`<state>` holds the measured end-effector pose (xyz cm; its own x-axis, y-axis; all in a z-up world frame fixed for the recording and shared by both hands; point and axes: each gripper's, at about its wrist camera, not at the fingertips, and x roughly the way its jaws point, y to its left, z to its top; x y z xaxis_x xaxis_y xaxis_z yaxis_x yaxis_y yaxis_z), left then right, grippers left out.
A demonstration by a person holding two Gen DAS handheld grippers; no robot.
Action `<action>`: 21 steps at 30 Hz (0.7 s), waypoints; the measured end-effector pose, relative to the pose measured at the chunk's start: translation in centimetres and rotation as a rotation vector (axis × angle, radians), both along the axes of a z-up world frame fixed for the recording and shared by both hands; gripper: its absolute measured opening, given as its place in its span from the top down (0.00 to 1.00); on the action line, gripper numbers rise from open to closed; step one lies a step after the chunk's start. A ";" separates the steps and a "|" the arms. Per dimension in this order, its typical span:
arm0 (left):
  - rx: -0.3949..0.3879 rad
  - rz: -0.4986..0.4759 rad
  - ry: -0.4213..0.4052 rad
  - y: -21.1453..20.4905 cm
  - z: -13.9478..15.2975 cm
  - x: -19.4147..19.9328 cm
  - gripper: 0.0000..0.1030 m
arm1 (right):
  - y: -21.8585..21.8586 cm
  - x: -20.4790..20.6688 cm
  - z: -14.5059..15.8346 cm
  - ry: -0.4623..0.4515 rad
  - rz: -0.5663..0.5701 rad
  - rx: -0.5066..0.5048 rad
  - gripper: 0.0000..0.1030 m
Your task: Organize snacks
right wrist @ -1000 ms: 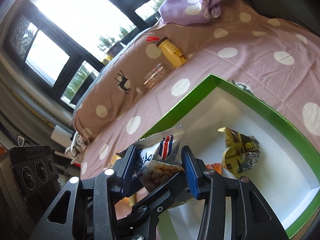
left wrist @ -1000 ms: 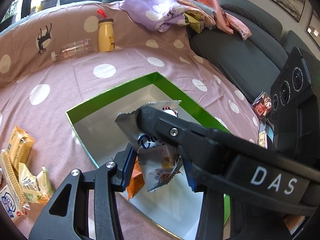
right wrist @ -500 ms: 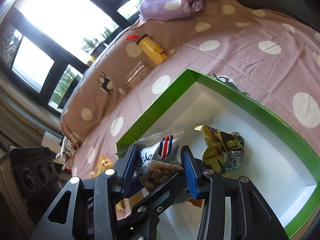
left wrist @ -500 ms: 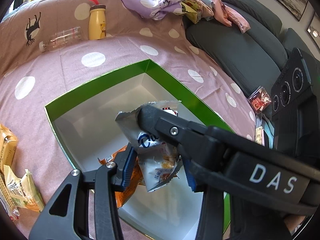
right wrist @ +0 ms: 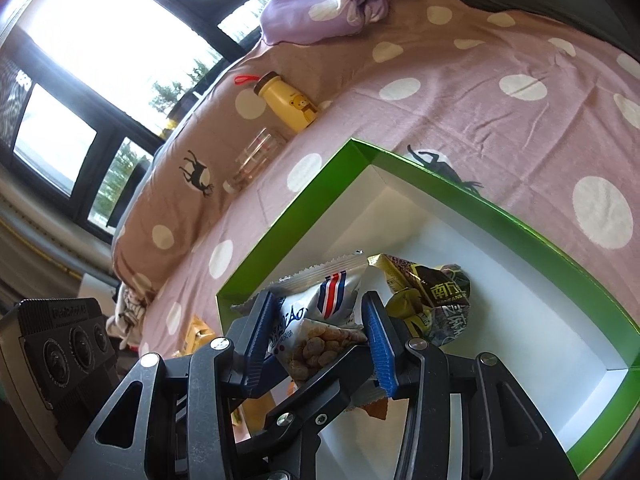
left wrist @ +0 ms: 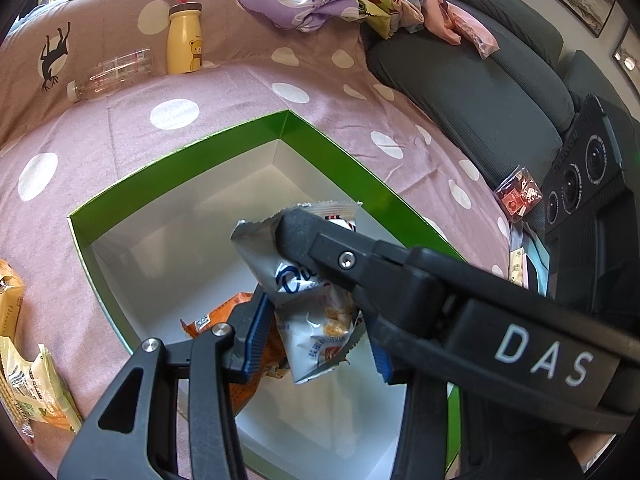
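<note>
Yellow and cream snack packets [left wrist: 28, 384] lie loose on the dotted pink cloth [left wrist: 120, 128] at the near left, outside the box, so sorting is not finished there. Right of them sits the green-rimmed box [left wrist: 192, 148], white inside, with an orange packet [left wrist: 208, 320] already on its floor at the near left; the right wrist view shows an olive-green packet [right wrist: 432, 296] on the floor too, further right. At least two snacks, then, are put away.

Over the box hangs the silver-and-blue snack bag [left wrist: 316, 320], and both tongs grip it. The left gripper [left wrist: 316, 344] is narrowed onto its lower part, blue pads pressing the foil from either side. The right gripper [right wrist: 320, 336] is likewise drawn in on the same bag, its fingers reaching across from the right in the left wrist view. The bag is above the box floor and not yet set down, so I judge this step as the lowering and release.

Farther right, on the cloth beside the grey sofa [left wrist: 480, 92], a small red packet [left wrist: 518, 196] waits, with a couple of pale wrappers [left wrist: 516, 264] nearer. By my reckoning the task is somewhere near halfway, with loose snacks on both sides left to collect.
</note>
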<state>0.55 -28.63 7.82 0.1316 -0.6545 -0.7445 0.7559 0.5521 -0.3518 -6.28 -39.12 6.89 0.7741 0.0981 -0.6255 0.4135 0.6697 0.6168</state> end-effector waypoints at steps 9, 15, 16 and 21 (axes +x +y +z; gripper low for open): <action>0.010 -0.018 0.009 -0.8 -0.3 0.0 0.58 | -0.5 -0.2 -0.2 0.013 -0.025 0.010 0.54; 0.013 -0.027 0.018 -1.1 -0.5 0.1 0.58 | -0.7 -0.2 -0.4 0.021 -0.037 0.015 0.54; 0.014 -0.028 0.020 -1.2 -0.5 0.1 0.58 | -0.8 -0.2 -0.4 0.021 -0.037 0.015 0.54; 0.016 -0.035 0.031 -1.6 -0.7 0.2 0.58 | -1.0 -0.3 -0.6 0.032 -0.049 0.018 0.54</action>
<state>0.71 -30.24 7.07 0.0852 -0.6461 -0.7585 0.7637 0.5313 -0.3667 -6.53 -40.13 6.31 0.7576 0.0720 -0.6488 0.4655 0.6371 0.6143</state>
